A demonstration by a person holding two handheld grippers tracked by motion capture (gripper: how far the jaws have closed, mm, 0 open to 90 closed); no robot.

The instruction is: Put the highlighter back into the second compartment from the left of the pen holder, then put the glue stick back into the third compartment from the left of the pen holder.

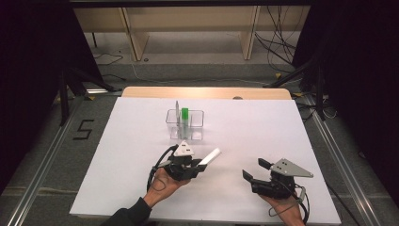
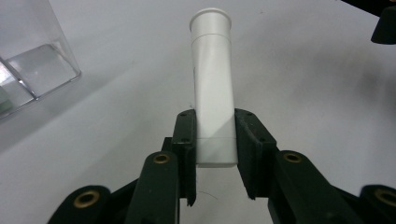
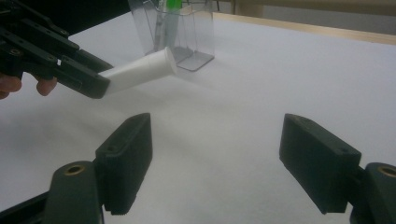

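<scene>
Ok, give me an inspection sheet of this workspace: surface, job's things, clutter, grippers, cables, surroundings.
Surface: white sheet over a wooden table.
Job's things: white tube, clear plastic organizer holding a green-capped item and a grey stick.
Clutter: nothing seen.
Grippers: left gripper shut on the white tube; right gripper open, holding nothing.
Cables: one trailing from each gripper; more on the floor behind.
Surroundings: wooden shelf frame, a 5 marked on the floor.

Centre of the high view, the box (image 1: 185, 125) sits on the sheet (image 1: 117, 155), pens (image 1: 185, 114) standing in it. Just below it, the left gripper (image 1: 196, 166) carries the tube (image 1: 210, 157), which points up-right. The right gripper (image 1: 254, 170) sits lower right, well apart.
</scene>
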